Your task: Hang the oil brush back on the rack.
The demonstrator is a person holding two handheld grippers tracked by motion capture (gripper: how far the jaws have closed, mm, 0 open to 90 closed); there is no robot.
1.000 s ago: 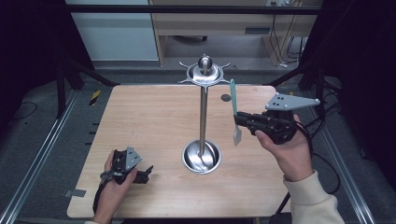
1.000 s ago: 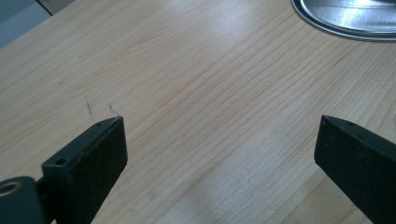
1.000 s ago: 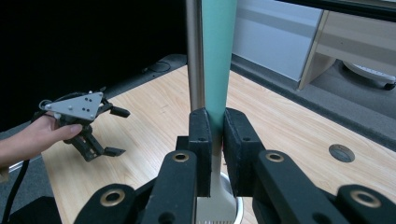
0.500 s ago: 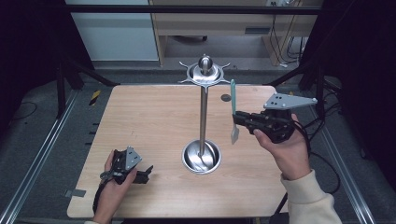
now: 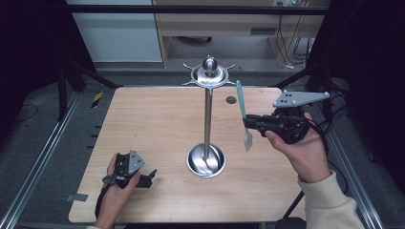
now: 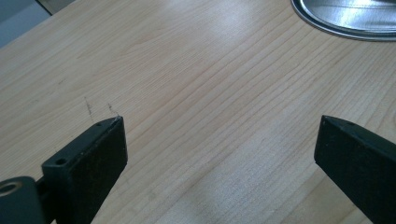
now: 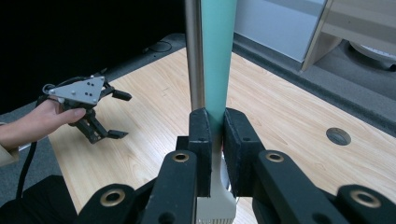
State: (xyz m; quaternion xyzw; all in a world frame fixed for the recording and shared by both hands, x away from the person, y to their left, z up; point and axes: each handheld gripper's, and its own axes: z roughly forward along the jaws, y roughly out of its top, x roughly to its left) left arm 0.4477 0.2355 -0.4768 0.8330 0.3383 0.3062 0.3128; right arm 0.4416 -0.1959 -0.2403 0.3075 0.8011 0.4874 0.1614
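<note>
The right tongs (image 5: pixel 249 123) are pinching a teal-handled spatula (image 5: pixel 243 112) just above its pale blade, the handle standing nearly upright and tilted a little away from the person, the blade hanging below the jaws. In the right gripper view the two black jaws press flat on either side of the spatula (image 7: pixel 217 70), with the steel pole of the stand (image 7: pixel 194 51) rising just behind it. The spatula is held in the air above the desk (image 5: pixel 157 119), to the right of the metal stand (image 5: pixel 206 119) and apart from it (the stand has a round dished base and a hooked crown at the top). The left tongs (image 5: pixel 143 177) rest low at the near left of the desk, jaws spread wide with nothing between them; the left gripper view has bare wood under them and the rim of the stand's base (image 6: pixel 327 29) at the upper right. A small dark hole (image 5: pixel 231 100) sits in the desk's far right part.
</note>
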